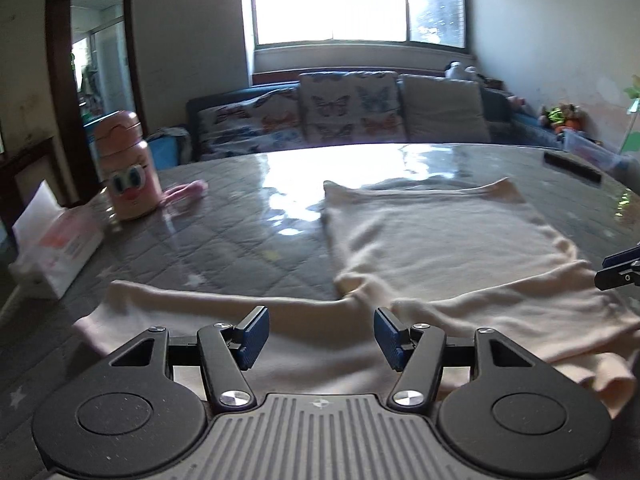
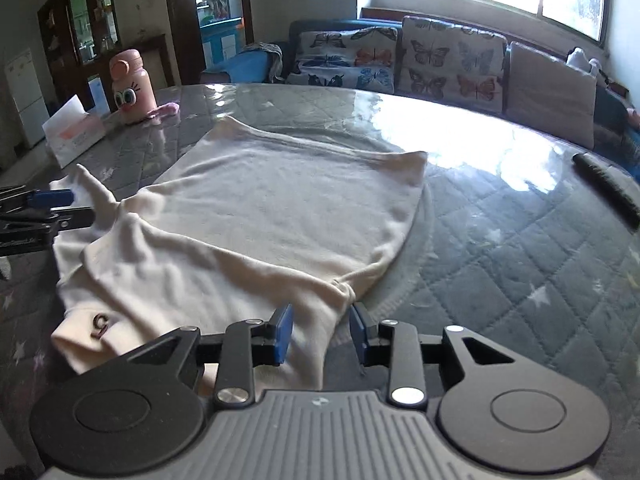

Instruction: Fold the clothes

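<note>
Cream sweater [image 2: 280, 216] flat on quilted table [image 2: 520, 264]; left gripper [image 1: 321, 338] and right gripper [image 2: 320, 334] both spread apart, empty; tissue box [image 1: 56, 248] holds tissues.

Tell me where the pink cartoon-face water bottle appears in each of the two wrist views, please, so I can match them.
Left wrist view: the pink cartoon-face water bottle stands at the left, on the quilted table's far left part, beside the white tissue box.
Right wrist view: the bottle stands at the upper left, beyond the cream sweater.
Shared landmark: the butterfly-print sofa cushion behind the table.
</note>
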`<move>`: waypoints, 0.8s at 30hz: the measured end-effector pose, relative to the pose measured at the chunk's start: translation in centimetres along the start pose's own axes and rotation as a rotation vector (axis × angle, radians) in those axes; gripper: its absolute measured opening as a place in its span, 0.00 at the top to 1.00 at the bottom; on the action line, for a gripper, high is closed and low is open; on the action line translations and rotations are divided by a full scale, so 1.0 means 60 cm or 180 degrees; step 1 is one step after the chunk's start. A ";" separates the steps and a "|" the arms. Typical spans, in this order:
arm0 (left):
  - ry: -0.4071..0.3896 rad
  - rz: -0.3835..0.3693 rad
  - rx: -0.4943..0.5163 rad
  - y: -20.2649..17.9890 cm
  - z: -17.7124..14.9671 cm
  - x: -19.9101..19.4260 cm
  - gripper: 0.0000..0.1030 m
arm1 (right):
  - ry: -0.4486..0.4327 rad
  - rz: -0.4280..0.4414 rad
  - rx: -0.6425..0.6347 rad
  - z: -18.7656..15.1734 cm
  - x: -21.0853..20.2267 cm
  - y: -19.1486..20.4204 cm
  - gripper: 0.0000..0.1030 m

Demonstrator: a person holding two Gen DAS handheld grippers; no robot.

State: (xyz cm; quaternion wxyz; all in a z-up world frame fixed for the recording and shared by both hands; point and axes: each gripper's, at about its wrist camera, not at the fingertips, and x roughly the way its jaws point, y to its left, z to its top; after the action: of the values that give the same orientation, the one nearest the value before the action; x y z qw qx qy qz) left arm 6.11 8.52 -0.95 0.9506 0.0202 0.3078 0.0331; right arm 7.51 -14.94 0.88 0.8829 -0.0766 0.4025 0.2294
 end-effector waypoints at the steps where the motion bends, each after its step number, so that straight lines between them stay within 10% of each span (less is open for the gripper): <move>1: 0.0013 0.0018 -0.0011 0.004 -0.002 0.001 0.41 | 0.0011 0.0001 0.0011 0.001 0.008 0.000 0.70; 10: 0.0166 0.0052 -0.0001 0.010 -0.021 0.021 0.41 | -0.0153 -0.0134 0.0038 -0.012 0.008 0.002 0.92; 24: 0.0181 0.0078 -0.0071 0.025 -0.026 0.027 0.39 | -0.0124 -0.0286 0.0183 -0.027 0.003 -0.010 0.78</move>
State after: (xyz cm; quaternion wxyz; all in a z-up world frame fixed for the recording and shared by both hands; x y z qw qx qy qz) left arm 6.45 10.14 -3.08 0.9412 0.0125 0.3341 0.0486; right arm 6.81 -15.93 -0.34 0.9018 -0.0647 0.3879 0.1793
